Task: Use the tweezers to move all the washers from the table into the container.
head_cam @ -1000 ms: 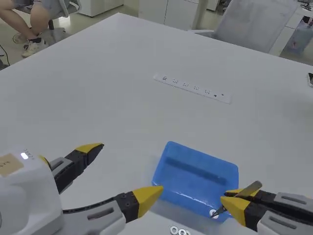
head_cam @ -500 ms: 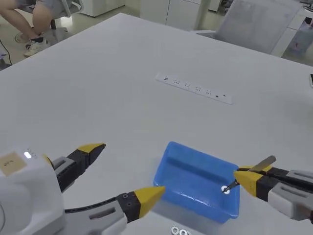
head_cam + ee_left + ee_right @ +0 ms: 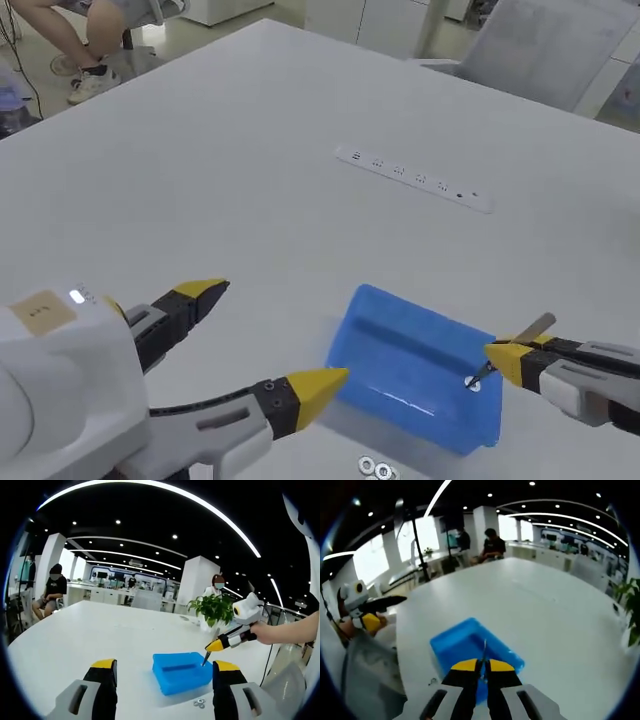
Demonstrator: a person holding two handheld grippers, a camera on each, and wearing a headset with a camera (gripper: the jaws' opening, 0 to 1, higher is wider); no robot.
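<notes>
Blue container (image 3: 415, 360) in head view: my right gripper (image 3: 510, 362) is clamped on the tweezers (image 3: 505, 352). Their long axis slants from its jaws down-left, tip inside the container, a washer (image 3: 474, 384) at the point. My left gripper (image 3: 275, 335) gapes, empty. Left gripper view: loose washers (image 3: 200, 701) lie on the table (image 3: 100, 635) just ahead. Right gripper view: tweezers point straight ahead over the container.

Location type: open-plan office. Indicators: a large white table (image 3: 200, 180) with a power strip (image 3: 415, 180) lying on its surface; a grey office chair (image 3: 540, 50) at the far edge; a dark ceiling with recessed spotlights (image 3: 175, 536) and linear light strips (image 3: 125, 542); white columns (image 3: 196, 582); rows of desks (image 3: 540, 552); a seated person (image 3: 50, 595); a potted plant (image 3: 215, 609).
</notes>
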